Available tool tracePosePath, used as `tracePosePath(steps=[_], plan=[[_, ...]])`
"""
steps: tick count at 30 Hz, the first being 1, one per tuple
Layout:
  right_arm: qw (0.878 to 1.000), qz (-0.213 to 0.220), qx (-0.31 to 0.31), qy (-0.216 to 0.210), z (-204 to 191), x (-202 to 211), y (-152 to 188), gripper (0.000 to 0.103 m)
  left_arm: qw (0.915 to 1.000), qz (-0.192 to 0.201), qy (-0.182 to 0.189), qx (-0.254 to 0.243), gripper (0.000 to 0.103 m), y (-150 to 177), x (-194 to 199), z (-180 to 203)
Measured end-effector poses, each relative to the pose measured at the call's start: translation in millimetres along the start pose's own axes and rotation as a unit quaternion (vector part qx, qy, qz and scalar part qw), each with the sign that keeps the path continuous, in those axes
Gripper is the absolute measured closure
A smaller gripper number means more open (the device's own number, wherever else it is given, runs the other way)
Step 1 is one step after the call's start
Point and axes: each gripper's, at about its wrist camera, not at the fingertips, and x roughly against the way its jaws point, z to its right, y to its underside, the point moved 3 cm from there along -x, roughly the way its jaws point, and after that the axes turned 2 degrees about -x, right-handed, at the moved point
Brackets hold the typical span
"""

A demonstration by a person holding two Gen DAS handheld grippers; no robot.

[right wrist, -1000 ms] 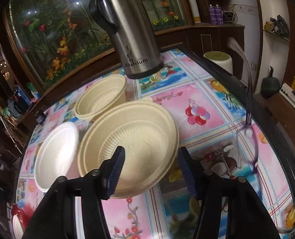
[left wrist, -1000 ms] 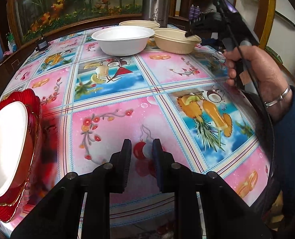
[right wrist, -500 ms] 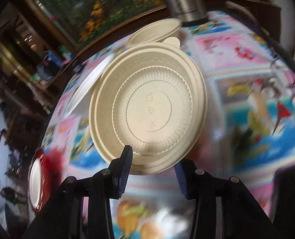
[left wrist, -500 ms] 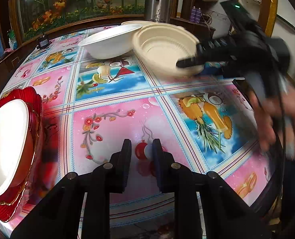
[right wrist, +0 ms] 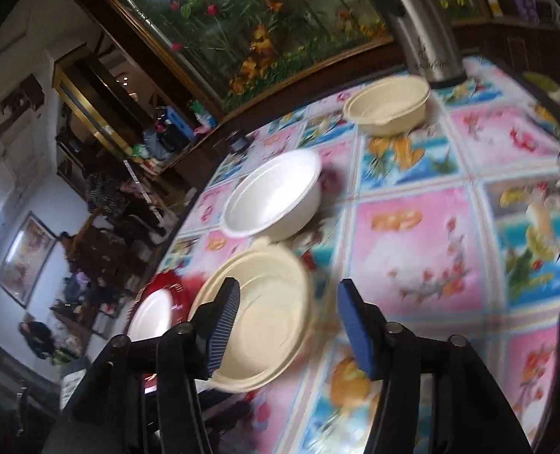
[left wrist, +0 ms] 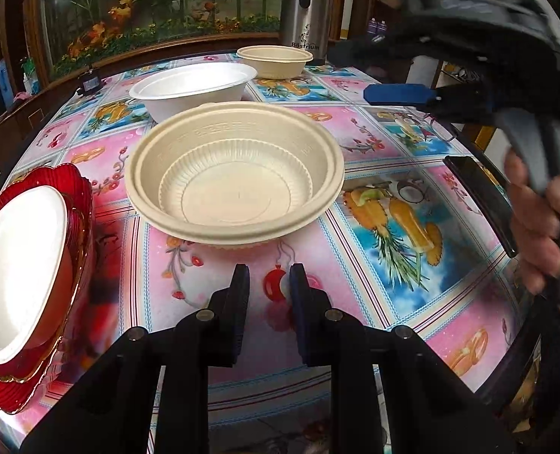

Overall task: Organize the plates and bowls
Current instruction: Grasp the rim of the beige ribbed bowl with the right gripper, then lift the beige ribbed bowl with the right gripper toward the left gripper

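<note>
patterned tablecloth [left wrist: 374,140] under empty beige bowl [left wrist: 234,174], white plate [left wrist: 19,280] on red plate [left wrist: 72,189]

My left view's edge crops the scalloped red glass plate [left wrist: 76,204]; motion blurs the wide beige ribbed plastic bowl [right wrist: 276,314] in my right view.

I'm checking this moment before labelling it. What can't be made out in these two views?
- Red plate, left wrist view: its left side is cut off by the frame edge, and a white plate covers its middle.
- Large beige bowl, right wrist view: smeared by motion blur, and a finger of the right tool hides part of its rim.
- Steel flask, both views: its top is cut off.
</note>
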Motion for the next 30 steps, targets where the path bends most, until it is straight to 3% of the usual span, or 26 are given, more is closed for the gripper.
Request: tracePosePath(steps=[7,11,17,19,21,26,30], plan=[[0.997,-0.043,0.037,0.054,8.6,-60.0,-19.0,0.045,1.0000,0.001,-0.005,0.001,0.084,1.5,1.5,-0.5],[0.995,-0.084,0.041,0.035,12.8,-85.5,-12.0,0.045,1.0000,0.003,-0.005,-0.002,0.084,2.3,2.1,-0.3],[0.993,-0.107,0.040,0.000,13.4,-95.9,-6.0,0.045,1.0000,0.004,-0.003,-0.002,0.084,2.5,3.0,0.4],[0.993,-0.116,0.036,-0.008,13.7,-99.7,-2.0,0.053,1.0000,0.003,-0.003,-0.001,0.084,2.8,3.7,1.2],[0.992,-0.125,0.019,-0.017,15.9,-99.4,2.4,0.086,1.0000,0.002,-0.003,0.000,0.084,2.7,3.6,0.9],[0.994,-0.099,-0.046,-0.004,34.3,-73.5,12.5,0.089,1.0000,0.001,0.000,0.002,0.084,2.2,3.0,0.0],[0.990,-0.055,-0.126,0.017,53.9,-43.1,35.6,0.084,1.0000,0.000,0.000,-0.001,0.084,0.9,0.8,0.5]])
